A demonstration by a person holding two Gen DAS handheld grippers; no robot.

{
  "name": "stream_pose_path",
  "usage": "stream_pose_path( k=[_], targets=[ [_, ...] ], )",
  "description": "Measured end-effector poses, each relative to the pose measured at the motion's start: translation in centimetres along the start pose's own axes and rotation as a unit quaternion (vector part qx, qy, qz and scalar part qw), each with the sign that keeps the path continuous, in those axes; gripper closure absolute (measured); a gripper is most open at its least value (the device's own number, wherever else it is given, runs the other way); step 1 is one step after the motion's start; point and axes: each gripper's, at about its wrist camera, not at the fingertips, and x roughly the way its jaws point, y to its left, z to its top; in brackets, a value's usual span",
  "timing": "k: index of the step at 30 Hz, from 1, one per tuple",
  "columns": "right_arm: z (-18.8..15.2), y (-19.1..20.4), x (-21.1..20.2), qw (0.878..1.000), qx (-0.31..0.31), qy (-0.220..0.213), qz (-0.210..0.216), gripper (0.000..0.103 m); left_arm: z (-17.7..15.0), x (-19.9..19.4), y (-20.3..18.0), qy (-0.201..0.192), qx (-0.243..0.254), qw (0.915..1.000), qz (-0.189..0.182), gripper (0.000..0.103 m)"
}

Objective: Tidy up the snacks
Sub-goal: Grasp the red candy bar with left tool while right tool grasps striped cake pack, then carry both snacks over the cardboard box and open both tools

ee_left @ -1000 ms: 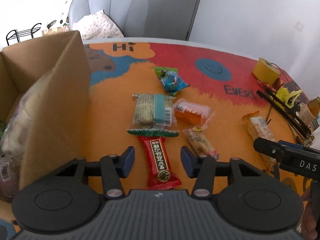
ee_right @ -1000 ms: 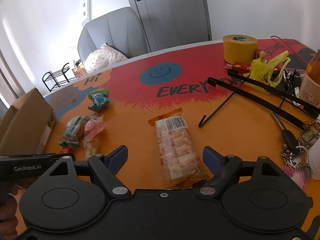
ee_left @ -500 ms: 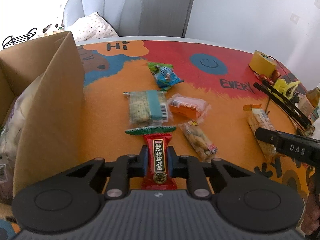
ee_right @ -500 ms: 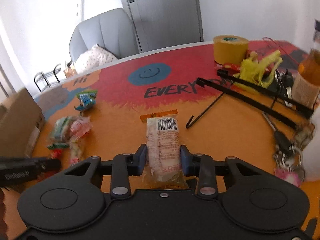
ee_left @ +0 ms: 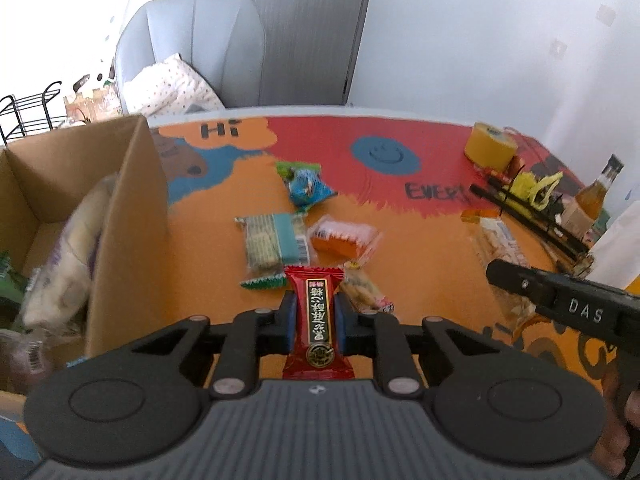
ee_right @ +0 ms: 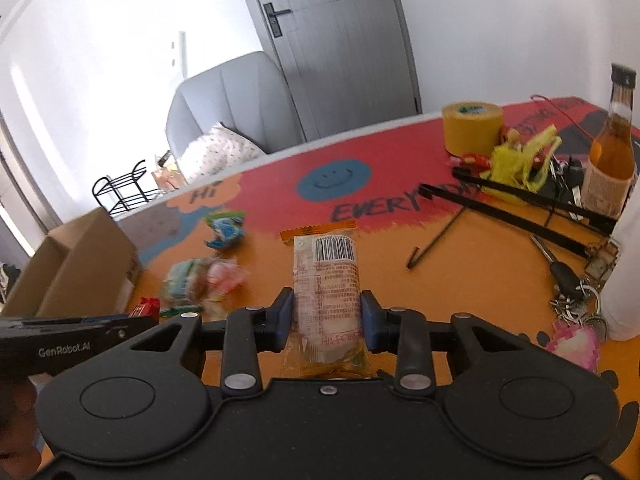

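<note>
Two claws angled down over the desk (ee_left: 420, 248): left claw (ee_left: 316, 314) pinches one red packet (ee_left: 318, 320), right claw (ee_right: 326, 314) one clear-wrapped bar (ee_right: 326, 280); five snacks lie loose.

Two matte-black handheld grippers: the left gripper (ee_left: 316, 316) and right gripper (ee_right: 327, 318) carry blue pads, silver pivot screws, round side discs and ribbed housings; white lettering reads "DAS" and "GenRobot.AI".

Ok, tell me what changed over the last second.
Both claws went from open to shut. The left claw took hold of the red foil snack packet; the right claw took the clear-wrapped barcoded snack bar. Both packets now look raised. The brown cardboard box and the other snacks stayed put.
</note>
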Motion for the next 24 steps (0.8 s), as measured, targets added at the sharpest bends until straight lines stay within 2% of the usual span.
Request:
stream_pose_path(
  k=[11,24],
  targets=[
    [0.7,3.0,-2.0,0.999,-0.017,-0.021,0.022,0.070,1.1,-3.5,1.0,-0.039,-0.003,0.9992,-0.007,0.085],
    [1.5,7.6,-3.0,0.997,-0.037,-0.047,0.053,0.070,1.8,-7.2,4.7,-0.072,-0.028,0.9970,0.001,0.085]
  ],
)
